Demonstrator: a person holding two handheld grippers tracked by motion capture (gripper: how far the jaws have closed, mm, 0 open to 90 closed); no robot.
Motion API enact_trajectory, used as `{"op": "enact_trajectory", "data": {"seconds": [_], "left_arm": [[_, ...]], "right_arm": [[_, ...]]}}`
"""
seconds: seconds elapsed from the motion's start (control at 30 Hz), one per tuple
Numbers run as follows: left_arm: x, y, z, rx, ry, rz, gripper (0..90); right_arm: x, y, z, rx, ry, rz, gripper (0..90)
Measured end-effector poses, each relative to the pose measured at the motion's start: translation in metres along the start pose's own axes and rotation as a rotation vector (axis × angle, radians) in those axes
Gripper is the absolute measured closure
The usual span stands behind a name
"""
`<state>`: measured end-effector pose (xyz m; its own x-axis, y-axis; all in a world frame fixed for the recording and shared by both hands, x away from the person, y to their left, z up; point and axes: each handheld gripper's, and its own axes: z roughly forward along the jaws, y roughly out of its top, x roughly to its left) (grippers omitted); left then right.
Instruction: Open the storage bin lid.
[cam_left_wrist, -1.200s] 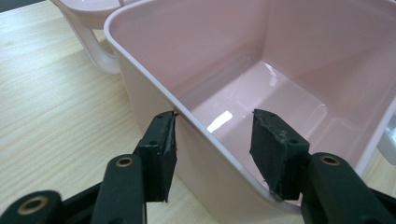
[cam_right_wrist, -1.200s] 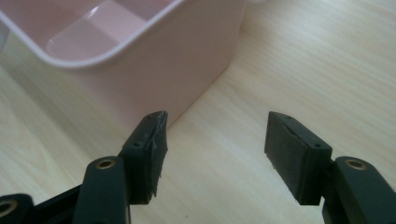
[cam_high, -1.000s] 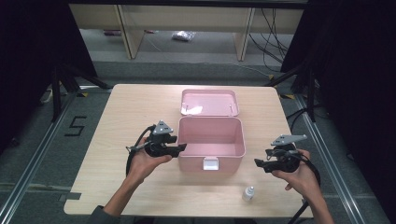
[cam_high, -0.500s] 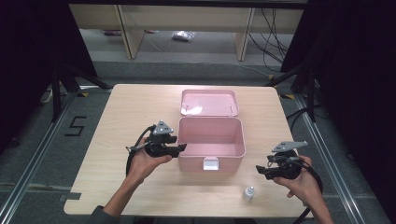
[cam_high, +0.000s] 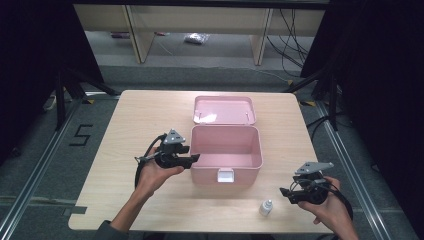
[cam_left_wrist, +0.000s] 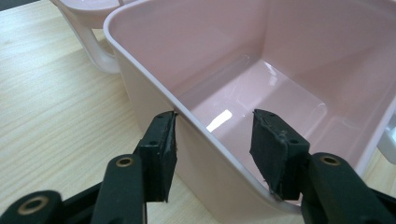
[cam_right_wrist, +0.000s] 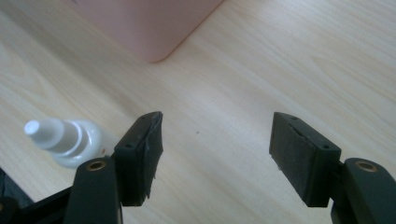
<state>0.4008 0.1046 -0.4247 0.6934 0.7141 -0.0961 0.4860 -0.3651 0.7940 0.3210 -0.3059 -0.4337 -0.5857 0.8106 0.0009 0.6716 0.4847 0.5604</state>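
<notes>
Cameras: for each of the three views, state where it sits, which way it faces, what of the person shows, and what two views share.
High view: above the person's side, facing forward and down on the light wooden table; both forearms, left tongs, right tongs.
Left gripper view: on the left tongs, facing into the open pink plastic box, straddling its wall.
Right gripper view: on the right tongs, facing the tabletop beside the small white dropper bottle.
Shared: the bottle shows in the high and right views.

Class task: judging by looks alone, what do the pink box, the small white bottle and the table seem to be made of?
Pink box: probably glossy moulded plastic, given the bright reflection on its floor. Small white bottle: likely smooth plastic, uniformly white. Table: pale wood or wood-look laminate, matt, with visible grain lines.
</notes>
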Motion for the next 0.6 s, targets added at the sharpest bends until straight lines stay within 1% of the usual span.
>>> {"op": "enact_trajectory", "data": {"seconds": [0.07, 0.1, 0.13, 0.17, 0.2, 0.23, 0.27, 0.33, 0.37, 0.4, 0.43, 0.47, 0.5, 0.53, 0.57, 0.6], "left_arm": [[0.000, 0.000, 0.000, 0.000, -0.001, 0.000, 49.8], [0.000, 0.000, 0.000, 0.000, -0.001, 0.001, 49.8], [0.000, 0.000, 0.000, 0.001, 0.000, 0.001, 49.8], [0.000, 0.000, 0.000, 0.000, 0.001, 0.001, 49.8], [0.000, 0.000, 0.000, 0.001, 0.000, 0.002, 49.8], [0.000, 0.000, 0.000, 0.000, -0.002, 0.001, 49.8], [0.000, 0.000, 0.000, 0.001, -0.001, 0.001, 49.8], [0.000, 0.000, 0.000, 0.001, -0.001, 0.002, 49.8], [0.000, 0.000, 0.000, 0.000, -0.010, 0.002, 49.9], [0.000, 0.000, 0.000, 0.000, -0.010, 0.002, 49.9], [0.000, 0.000, 0.000, -0.003, -0.007, -0.002, 49.9], [0.000, 0.000, 0.000, -0.002, -0.009, 0.000, 49.9], [0.000, 0.000, 0.000, -0.003, -0.008, -0.001, 49.9], [0.000, 0.000, -0.001, 0.002, -0.010, 0.006, 49.9], [0.000, 0.000, 0.000, 0.000, -0.011, 0.004, 49.9], [0.000, 0.000, 0.000, 0.001, -0.012, 0.003, 49.8]], "right_arm": [[0.003, -0.004, 0.000, 0.000, 0.008, -0.002, 35.5], [0.003, -0.006, 0.001, -0.008, 0.004, -0.014, 35.5], [0.007, -0.007, 0.000, 0.017, 0.014, 0.021, 35.3], [0.005, -0.009, 0.000, 0.010, 0.009, -0.016, 35.0], [0.010, -0.012, 0.001, 0.006, 0.015, 0.030, 34.8], [0.009, -0.014, 0.001, 0.009, 0.013, -0.011, 34.7], [0.011, -0.015, 0.001, 0.016, 0.015, -0.002, 34.6], [0.013, -0.019, 0.002, 0.011, 0.018, -0.003, 34.4], [0.013, -0.020, 0.002, 0.021, 0.017, -0.028, 34.3], [0.017, -0.021, 0.001, 0.034, 0.026, 0.012, 34.2], [0.016, -0.023, 0.002, 0.019, 0.017, -0.004, 34.1], [0.015, -0.024, 0.001, 0.028, 0.021, -0.017, 34.0], [0.016, -0.025, 0.001, 0.026, 0.023, -0.028, 34.0], [0.018, -0.026, 0.001, 0.010, 0.017, -0.009, 34.0], [0.020, -0.027, -0.002, 0.028, 0.014, 0.000, 34.0], [0.020, -0.028, -0.004, 0.022, 0.011, -0.022, 33.9]]}}
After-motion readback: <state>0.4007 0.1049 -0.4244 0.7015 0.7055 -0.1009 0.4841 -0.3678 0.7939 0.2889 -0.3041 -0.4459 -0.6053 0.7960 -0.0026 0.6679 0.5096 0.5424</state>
